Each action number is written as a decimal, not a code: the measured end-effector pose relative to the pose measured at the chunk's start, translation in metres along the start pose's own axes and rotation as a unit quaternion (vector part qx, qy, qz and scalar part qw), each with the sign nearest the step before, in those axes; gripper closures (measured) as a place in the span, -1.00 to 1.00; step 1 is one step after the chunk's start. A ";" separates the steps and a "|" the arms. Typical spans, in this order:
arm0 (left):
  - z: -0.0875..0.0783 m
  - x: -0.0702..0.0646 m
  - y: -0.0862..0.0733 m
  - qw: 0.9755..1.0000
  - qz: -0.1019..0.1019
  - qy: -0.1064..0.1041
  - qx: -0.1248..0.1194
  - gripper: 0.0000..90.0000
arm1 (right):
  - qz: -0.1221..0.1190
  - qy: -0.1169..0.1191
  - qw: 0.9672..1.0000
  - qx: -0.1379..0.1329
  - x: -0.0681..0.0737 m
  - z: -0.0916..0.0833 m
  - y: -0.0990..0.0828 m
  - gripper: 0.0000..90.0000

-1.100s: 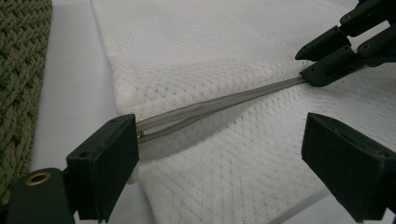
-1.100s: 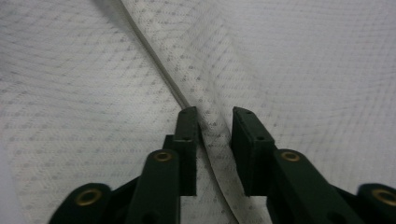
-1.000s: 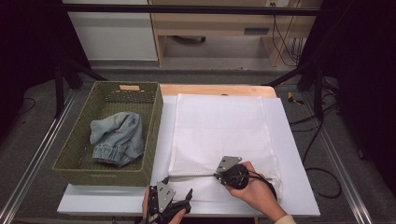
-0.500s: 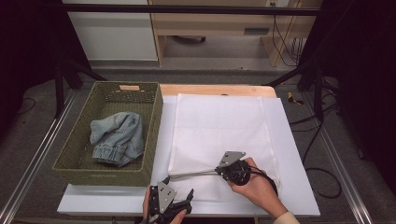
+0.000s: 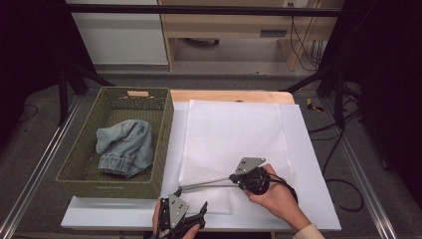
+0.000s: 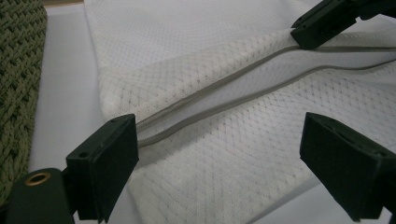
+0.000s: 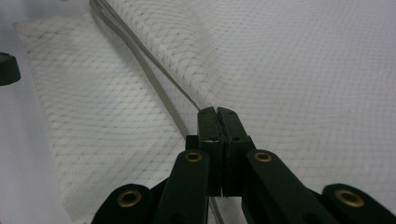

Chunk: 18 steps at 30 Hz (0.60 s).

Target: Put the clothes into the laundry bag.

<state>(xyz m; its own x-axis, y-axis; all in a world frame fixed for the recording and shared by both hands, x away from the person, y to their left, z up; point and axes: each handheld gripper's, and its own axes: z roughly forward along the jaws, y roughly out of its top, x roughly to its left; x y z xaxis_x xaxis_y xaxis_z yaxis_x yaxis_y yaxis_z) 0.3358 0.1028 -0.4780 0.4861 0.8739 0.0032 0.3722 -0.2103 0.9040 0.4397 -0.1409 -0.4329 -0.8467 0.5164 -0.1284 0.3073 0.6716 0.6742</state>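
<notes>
Right hand (image 5: 278, 199) reaches in from the near edge, wrist angled left; right claw (image 7: 217, 114) pressed together, pinching the grey zipper edge (image 6: 224, 84) of the white mesh laundry bag (image 5: 234, 134), lifting it off the white tabletop (image 5: 308, 164). Jaws just finished closing on that edge. Left claw (image 5: 199, 211) spread, low at the bag's near corner, gripping nothing. Left of both claws: green woven basket (image 5: 164, 144) holding crumpled light-blue denim garment (image 5: 124, 147).
</notes>
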 end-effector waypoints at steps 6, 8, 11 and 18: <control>-0.006 -0.002 0.008 1.000 0.001 -0.005 -0.008 -0.74 | 0.002 -0.001 1.000 -0.007 -0.003 -0.008 0.009 0.99; -0.009 -0.002 0.011 1.000 -0.001 -0.008 -0.011 -0.73 | 0.004 -0.001 1.000 -0.013 -0.004 -0.013 0.013 1.00; -0.013 -0.001 0.019 1.000 -0.002 -0.010 -0.017 -0.73 | 0.002 -0.009 1.000 -0.022 -0.007 -0.019 0.017 1.00; -0.020 0.002 0.050 1.000 0.013 -0.012 -0.018 -0.76 | 0.015 -0.024 0.998 -0.048 -0.014 -0.034 0.030 1.00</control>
<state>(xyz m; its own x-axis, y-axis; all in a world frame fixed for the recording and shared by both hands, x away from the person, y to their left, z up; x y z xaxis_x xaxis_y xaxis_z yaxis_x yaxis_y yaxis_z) 0.3392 0.1026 -0.4239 0.5141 0.8576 0.0163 0.3307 -0.2158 0.9187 0.4458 -0.1456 -0.3862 -0.8155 0.5614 -0.1406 0.2866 0.6028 0.7446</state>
